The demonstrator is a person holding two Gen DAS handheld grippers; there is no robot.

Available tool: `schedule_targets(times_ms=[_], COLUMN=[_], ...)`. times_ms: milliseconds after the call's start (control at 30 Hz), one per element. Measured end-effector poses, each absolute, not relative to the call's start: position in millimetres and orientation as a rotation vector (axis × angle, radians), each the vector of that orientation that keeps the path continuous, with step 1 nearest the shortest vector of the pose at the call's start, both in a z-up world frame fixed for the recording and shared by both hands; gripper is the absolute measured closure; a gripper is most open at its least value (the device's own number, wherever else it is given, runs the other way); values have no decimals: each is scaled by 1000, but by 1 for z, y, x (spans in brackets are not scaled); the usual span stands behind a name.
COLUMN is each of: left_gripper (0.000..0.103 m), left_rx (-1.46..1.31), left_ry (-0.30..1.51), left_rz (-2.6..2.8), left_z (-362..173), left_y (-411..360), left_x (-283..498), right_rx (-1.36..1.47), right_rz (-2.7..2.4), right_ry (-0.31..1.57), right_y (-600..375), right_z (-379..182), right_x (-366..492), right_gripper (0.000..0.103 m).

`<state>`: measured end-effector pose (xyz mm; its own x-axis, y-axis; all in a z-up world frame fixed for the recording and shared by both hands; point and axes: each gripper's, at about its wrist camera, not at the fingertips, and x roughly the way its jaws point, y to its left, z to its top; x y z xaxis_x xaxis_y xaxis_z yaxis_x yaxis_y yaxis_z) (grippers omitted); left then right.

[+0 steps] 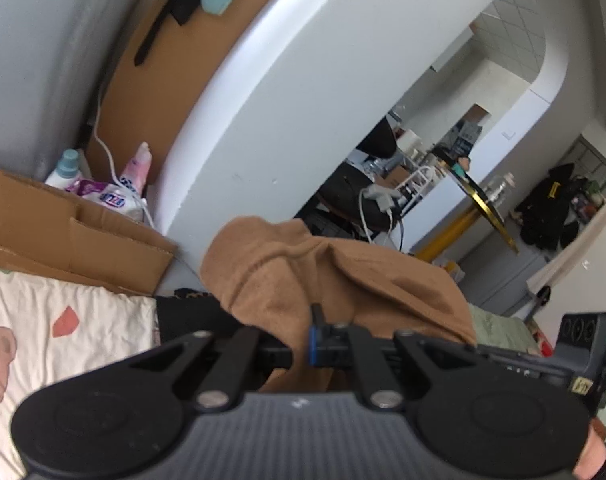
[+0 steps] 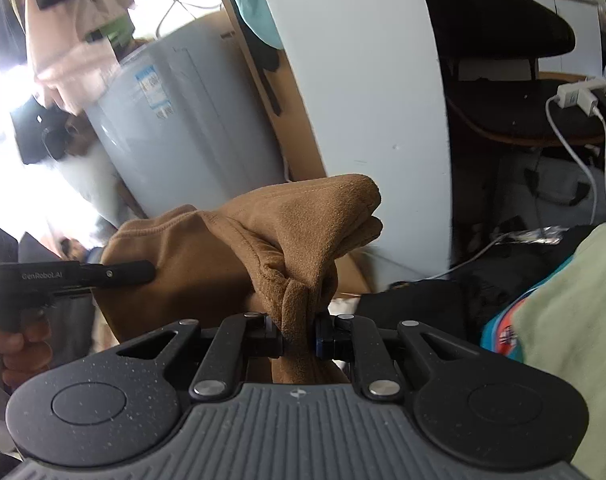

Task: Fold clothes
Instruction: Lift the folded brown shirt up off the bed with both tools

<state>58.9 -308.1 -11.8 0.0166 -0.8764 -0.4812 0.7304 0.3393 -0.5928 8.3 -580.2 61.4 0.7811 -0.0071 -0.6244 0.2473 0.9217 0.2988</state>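
A brown fleece garment (image 1: pixel 303 276) hangs bunched between both grippers, above the bed. In the left wrist view my left gripper (image 1: pixel 301 347) is shut on a fold of it, and the cloth drapes over the fingers. In the right wrist view my right gripper (image 2: pixel 299 335) is shut on a gathered wad of the same brown garment (image 2: pixel 207 264). The left gripper (image 2: pixel 149 273) shows there from the side, its tip against the cloth, with a hand (image 2: pixel 19 344) on its handle. The right gripper's body (image 1: pixel 583 344) shows at the right edge of the left wrist view.
A patterned white bedsheet (image 1: pixel 63 320) lies lower left beside an open cardboard box (image 1: pixel 83 232) and detergent bottles (image 1: pixel 115 192). A pale green garment (image 2: pixel 571 320) and dark clothes (image 2: pixel 423 304) lie to the right. A white curved wall (image 2: pixel 367 100) and a grey appliance (image 2: pixel 175 132) stand ahead.
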Motion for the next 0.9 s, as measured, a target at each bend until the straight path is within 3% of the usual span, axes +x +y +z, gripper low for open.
schedule_targets(times_ms=[433,900], left_gripper=[98,98], left_rx=[-145,-125], left_ry=[853,894], left_rz=[-1431,-1593], left_z=[-54,-147], left_y=[-361,-404], left_x=[61,53], right_rx=[412,365], right_rz=[-196,-284], right_ry=[634,692], right_y=[-630,-678], right_z=[-7,-75], right_x=[19,3], right_gripper=[90,90])
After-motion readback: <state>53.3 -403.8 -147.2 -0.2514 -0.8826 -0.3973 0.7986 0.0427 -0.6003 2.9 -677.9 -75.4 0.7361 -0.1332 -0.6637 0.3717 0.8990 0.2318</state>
